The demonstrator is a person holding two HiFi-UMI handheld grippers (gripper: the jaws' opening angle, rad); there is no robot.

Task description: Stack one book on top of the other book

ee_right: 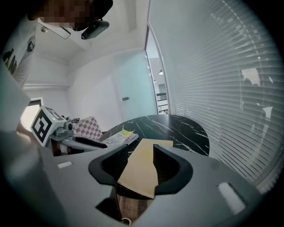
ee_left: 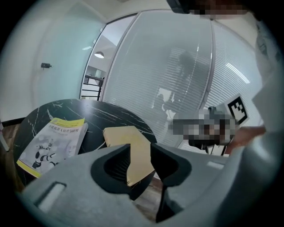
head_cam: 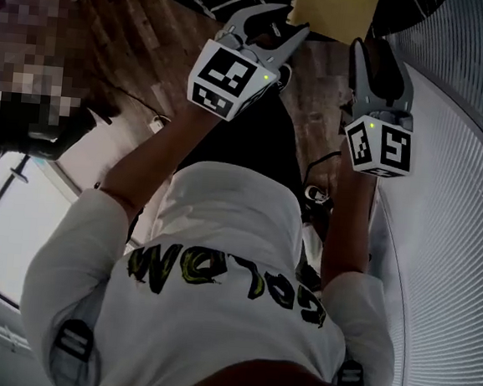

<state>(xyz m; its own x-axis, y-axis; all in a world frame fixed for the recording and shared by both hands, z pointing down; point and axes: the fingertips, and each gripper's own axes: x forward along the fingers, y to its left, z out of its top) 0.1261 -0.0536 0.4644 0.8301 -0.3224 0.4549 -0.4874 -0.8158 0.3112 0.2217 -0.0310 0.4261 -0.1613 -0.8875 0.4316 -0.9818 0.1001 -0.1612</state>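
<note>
1. A white-and-yellow paperback book (ee_left: 53, 144) lies flat at the left of the round black marble-patterned table (ee_left: 111, 116). It is well to the left of the left gripper (ee_left: 140, 148).
2. The left gripper is released. Its jaws stand apart and press on nothing, and the near corner of a plain tan book (ee_left: 120, 134) shows through the gap.
3. The tan book lies flat to the right of the paperback, apart from it and not on top of it. Its near end juts out past the table's near edge.
4. The right gripper (ee_right: 141, 153) is also released. Its jaws are apart, and the same tan book lies just beyond them.
5. Count: two books, two grippers, one table.
6. The head view shows both grippers side by side with their tips just short of the tan book, above a wooden floor (head_cam: 112, 34).
7. Only the right gripper view shows a pink-and-white checked fabric (ee_right: 86, 128) at the far left behind the left gripper.
</note>
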